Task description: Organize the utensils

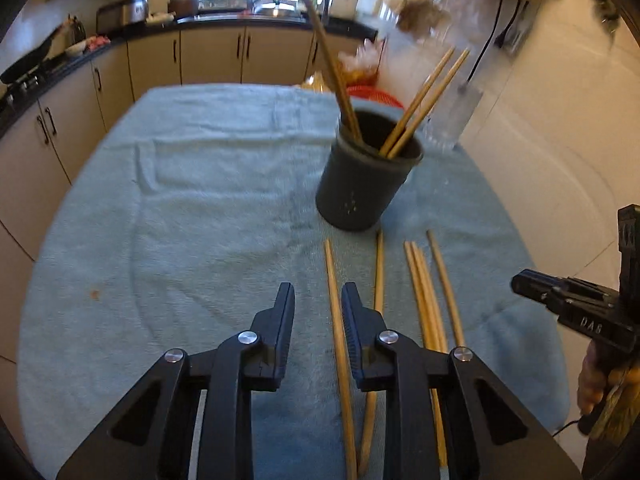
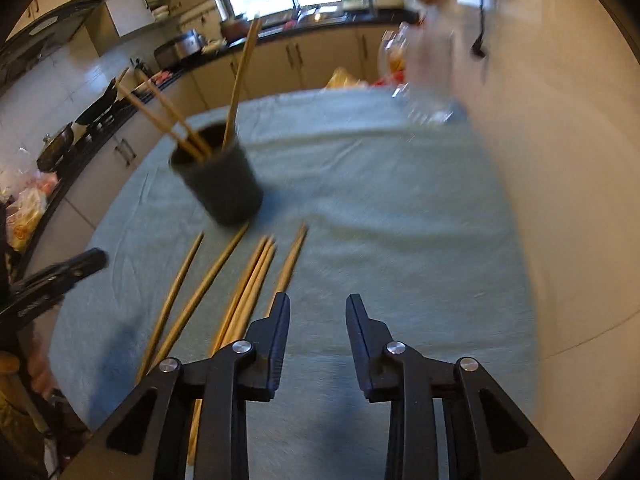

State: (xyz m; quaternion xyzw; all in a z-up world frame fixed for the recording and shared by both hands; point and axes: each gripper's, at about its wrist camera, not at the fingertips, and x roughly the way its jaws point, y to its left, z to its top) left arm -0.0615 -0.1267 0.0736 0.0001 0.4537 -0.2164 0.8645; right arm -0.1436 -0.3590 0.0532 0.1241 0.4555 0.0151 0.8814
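Both my jaws stand apart and empty: my left gripper point(image 1: 316, 300) straddles one loose chopstick point(image 1: 340, 344) for a pinch, my right gripper point(image 2: 318, 308) hovers over bare towel point(image 2: 400, 200). At twelve o'clock, the dark holder point(image 1: 366, 176) awaits them, four chopsticks inside.

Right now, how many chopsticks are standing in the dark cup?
3. One leans left, two lean right together in the cup. Others lie on the cloth; more could be hidden inside.
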